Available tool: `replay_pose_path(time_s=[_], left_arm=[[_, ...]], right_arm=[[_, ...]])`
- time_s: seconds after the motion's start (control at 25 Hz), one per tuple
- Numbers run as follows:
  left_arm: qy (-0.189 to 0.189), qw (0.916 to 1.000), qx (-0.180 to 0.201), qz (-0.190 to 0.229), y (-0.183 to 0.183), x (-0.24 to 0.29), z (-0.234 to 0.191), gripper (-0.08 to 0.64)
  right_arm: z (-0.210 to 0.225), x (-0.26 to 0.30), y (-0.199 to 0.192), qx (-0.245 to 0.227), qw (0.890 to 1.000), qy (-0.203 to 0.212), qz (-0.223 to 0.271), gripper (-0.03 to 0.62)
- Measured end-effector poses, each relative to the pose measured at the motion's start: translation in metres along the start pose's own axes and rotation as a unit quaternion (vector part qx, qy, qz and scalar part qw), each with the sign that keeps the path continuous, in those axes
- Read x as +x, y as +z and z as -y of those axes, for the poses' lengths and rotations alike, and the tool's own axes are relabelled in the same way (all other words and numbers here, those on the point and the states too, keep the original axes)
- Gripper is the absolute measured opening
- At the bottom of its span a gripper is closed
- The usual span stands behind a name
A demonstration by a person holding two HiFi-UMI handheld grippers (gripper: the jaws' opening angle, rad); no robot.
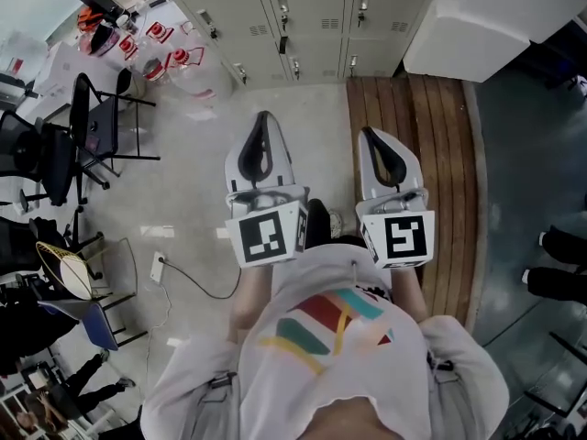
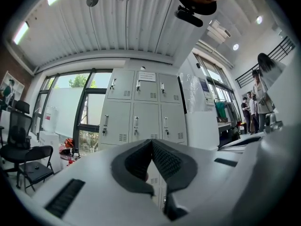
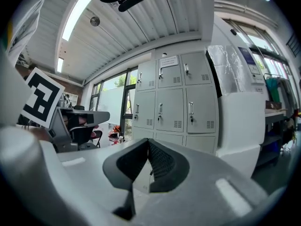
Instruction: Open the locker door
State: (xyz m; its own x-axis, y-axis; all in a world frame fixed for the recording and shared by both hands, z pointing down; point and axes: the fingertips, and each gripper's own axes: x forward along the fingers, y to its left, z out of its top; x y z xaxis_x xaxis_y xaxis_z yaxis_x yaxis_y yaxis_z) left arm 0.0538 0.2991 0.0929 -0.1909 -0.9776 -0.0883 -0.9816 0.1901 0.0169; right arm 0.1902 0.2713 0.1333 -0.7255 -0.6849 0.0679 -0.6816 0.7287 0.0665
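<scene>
Our right gripper [image 1: 371, 134] has its jaws pressed together with nothing between the dark pads, and the right gripper view [image 3: 146, 142] shows only floor and locker fronts past the tips. Our left gripper [image 1: 263, 122] is the same: pads meet at the tip [image 2: 151, 142] and pinch nothing. Both are held side by side in front of the chest and touch no surface.

From there the bank of lockers [image 1: 303, 16] lies straight ahead along the line of both jaws, well apart from us across the pale floor [image 1: 303, 126], at its far edge. Neither gripper looks clearly nearer. The right one lines up with the right-hand columns and the left one with the middle.

Each door [image 3: 170, 108] stands upright, taller than wide, and its latch [image 3: 160, 108] sits near the left edge, so we judge that it swings from the right. All doors that we can see are closed. A wooden strip [image 1: 413, 154] runs up the floor's right side toward a white cabinet [image 1: 495, 16] beside the lockers.
</scene>
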Motion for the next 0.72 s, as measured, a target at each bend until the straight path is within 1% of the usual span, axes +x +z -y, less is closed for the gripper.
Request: replay_pose_path(time_s=[0.16, 0.36, 0.56, 0.72], left_arm=[[0.010, 0.9999, -0.002, -0.007, -0.004, 0.008, -0.015, 0.015], [0.014, 0.9999, -0.005, 0.000, -0.016, 0.031, -0.033, 0.015], [0.003, 0.9995, -0.028, -0.011, -0.036, 0.092, -0.063, 0.015], [-0.005, 0.9992, -0.039, -0.003, -0.033, 0.154, -0.094, 0.015]], right_arm=[[-0.002, 0.012, 0.000, 0.000, 1.000, 0.005, -0.002, 0.005], [-0.002, 0.039, -0.006, 0.002, 1.000, 0.001, -0.005, 0.005], [0.006, 0.098, -0.010, -0.006, 1.000, -0.011, -0.013, 0.005], [0.016, 0.169, 0.004, -0.016, 1.000, -0.015, -0.013, 0.005]])
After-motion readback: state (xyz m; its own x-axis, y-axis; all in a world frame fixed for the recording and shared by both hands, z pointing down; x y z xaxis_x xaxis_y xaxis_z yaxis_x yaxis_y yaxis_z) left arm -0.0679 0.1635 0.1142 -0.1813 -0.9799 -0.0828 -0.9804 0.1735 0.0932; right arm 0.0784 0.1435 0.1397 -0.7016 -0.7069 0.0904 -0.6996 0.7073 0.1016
